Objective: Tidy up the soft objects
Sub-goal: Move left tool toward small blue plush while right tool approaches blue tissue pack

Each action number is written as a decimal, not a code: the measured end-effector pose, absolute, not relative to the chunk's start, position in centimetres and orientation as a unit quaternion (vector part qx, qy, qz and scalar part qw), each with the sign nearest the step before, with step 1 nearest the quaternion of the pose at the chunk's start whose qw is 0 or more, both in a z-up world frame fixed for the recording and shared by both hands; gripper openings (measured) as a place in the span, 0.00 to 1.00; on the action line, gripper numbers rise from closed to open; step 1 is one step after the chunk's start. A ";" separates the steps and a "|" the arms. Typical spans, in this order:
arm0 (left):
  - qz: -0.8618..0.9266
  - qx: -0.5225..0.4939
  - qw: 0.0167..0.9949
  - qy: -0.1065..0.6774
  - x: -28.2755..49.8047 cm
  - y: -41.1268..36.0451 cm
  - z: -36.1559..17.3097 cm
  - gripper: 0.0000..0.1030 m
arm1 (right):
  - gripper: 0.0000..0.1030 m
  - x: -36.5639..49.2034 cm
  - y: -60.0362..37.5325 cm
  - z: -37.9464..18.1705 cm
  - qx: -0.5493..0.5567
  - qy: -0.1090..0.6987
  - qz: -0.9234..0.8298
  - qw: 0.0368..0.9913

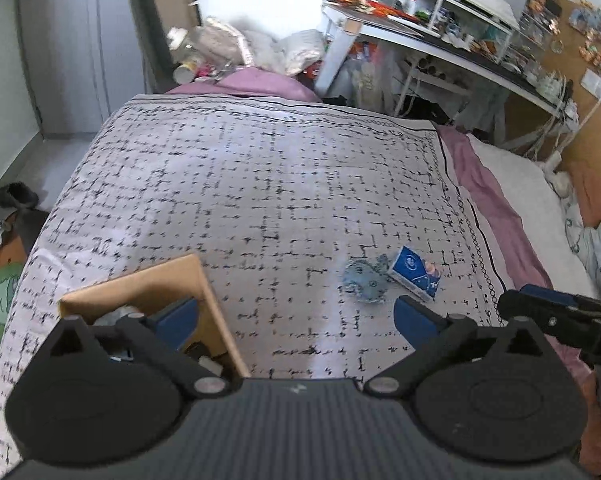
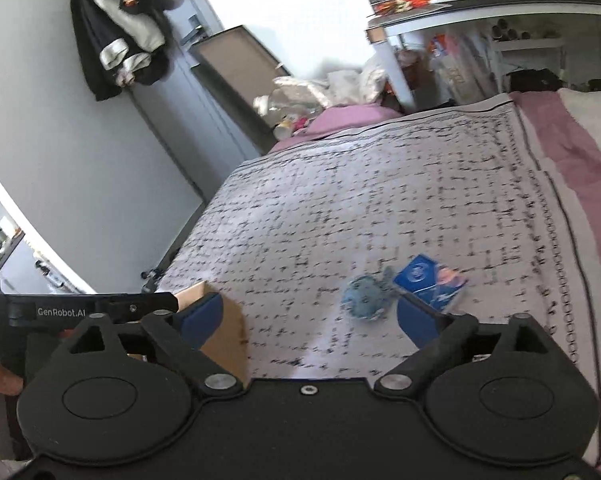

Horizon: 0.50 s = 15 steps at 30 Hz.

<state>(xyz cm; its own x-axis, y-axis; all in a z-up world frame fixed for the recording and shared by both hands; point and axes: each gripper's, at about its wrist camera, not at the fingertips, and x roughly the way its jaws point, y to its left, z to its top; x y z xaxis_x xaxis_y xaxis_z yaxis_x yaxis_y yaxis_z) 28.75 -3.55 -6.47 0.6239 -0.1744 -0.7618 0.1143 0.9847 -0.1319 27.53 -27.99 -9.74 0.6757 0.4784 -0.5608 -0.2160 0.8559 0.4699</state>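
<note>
A small blue crumpled soft thing (image 1: pixel 363 282) lies on the patterned bedspread (image 1: pixel 260 184), touching a blue tissue pack (image 1: pixel 414 274) on its right. An open cardboard box (image 1: pixel 188 280) with things inside stands at the near left of the bed. My left gripper (image 1: pixel 296 316) is open above the bedspread, its left finger over the box, nothing between its fingers. In the right wrist view the soft thing (image 2: pixel 364 298) and the pack (image 2: pixel 430 280) lie just ahead of my open, empty right gripper (image 2: pixel 310 316); the box (image 2: pixel 220 336) is at its left finger.
A pink sheet (image 1: pixel 496 208) and white bedding run along the bed's right side. Bags and cups (image 1: pixel 228 48) are piled beyond the far end. A cluttered white desk (image 1: pixel 440 40) stands at the back right. Clothes (image 2: pixel 120 28) hang on a grey door.
</note>
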 end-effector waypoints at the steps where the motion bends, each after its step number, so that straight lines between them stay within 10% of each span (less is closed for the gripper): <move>1: -0.080 -0.032 0.900 0.427 29.1 -4.1 -6.6 1.00 | 0.93 27.7 -28.5 -10.0 0.192 0.353 0.189 0.896; 15: -0.092 -0.013 0.891 0.445 33.1 -9.0 -8.9 1.00 | 0.91 30.4 -32.8 -13.7 0.203 0.370 0.176 0.889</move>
